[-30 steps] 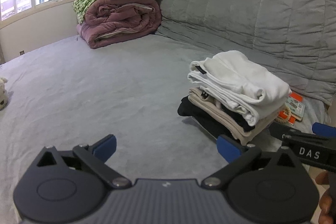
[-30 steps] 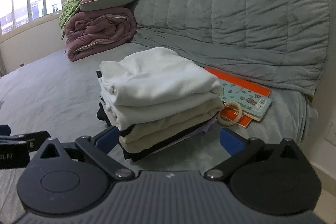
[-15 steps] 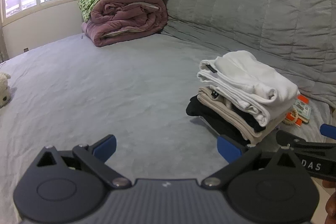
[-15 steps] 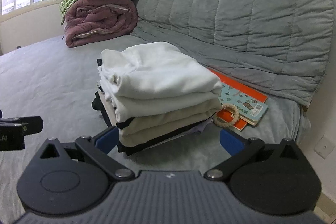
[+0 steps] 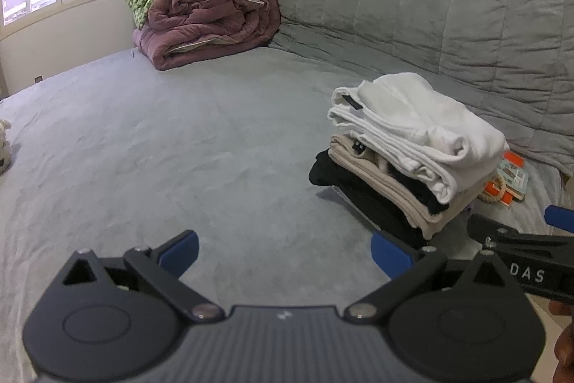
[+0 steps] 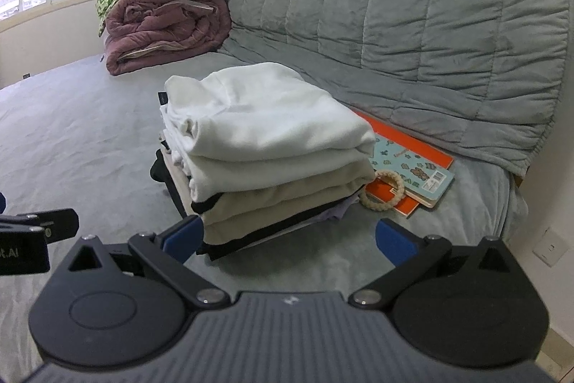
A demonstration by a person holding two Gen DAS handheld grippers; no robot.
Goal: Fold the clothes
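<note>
Folded stack (image 6: 265, 149) sat finished on the bed (image 5: 179, 139).
Left gripper (image 5: 283, 248) and right gripper (image 6: 287, 237) spread empty; books (image 6: 412, 164) and ring (image 6: 382, 191) beside it.

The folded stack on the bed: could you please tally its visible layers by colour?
White layers: 2
Beige layers: 2
Black layers: 2, one a thin strip between white and beige
Pale lilac at the bottom: 1
Total: 7 visible layers; how many garments they make cannot be told.

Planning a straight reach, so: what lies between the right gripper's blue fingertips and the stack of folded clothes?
Only bare grey bedspread separates the open right gripper from the stack of folded clothes, shown in the right wrist view.
</note>
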